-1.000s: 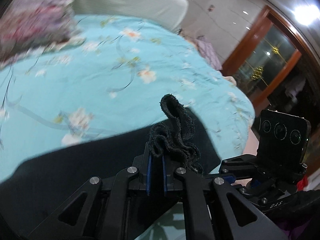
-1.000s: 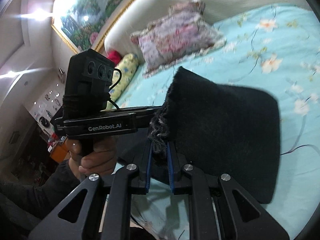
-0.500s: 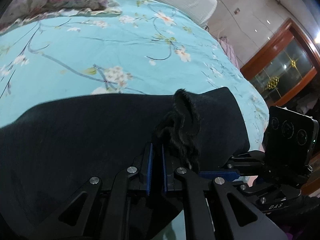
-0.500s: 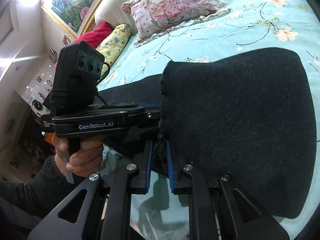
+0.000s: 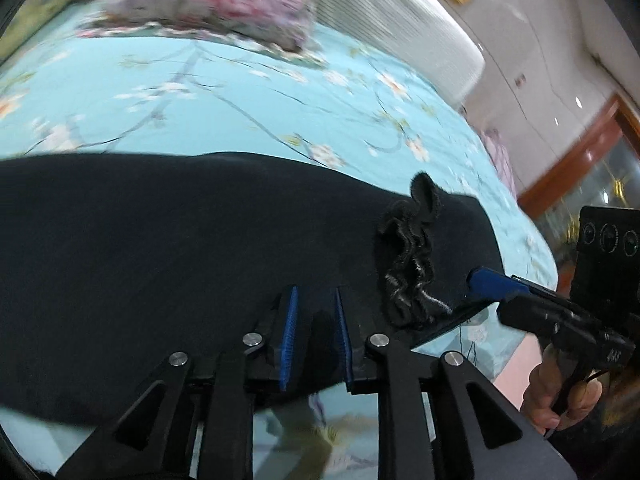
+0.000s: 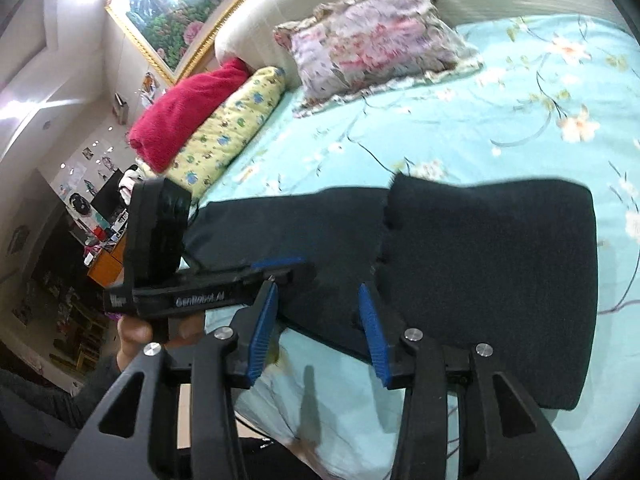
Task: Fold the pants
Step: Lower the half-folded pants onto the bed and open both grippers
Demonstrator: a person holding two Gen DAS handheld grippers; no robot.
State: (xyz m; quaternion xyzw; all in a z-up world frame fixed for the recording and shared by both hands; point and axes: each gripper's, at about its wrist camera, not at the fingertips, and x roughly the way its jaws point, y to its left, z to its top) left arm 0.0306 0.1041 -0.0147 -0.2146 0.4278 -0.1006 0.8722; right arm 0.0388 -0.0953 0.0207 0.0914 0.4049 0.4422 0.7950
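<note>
While both the left claw (image 5: 314,336) and right claw (image 6: 318,328) hang released with nothing between their pads, the black pants (image 6: 480,264) lie folded along the bed's (image 6: 460,136) near edge.

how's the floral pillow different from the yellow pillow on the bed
The floral pillow is pink and lilac with a frilled edge; the yellow pillow has blue-green flowers and no frill. The floral pillow looks broad and flat, the yellow pillow long and roll-shaped. Both lie at the headboard end.
</note>
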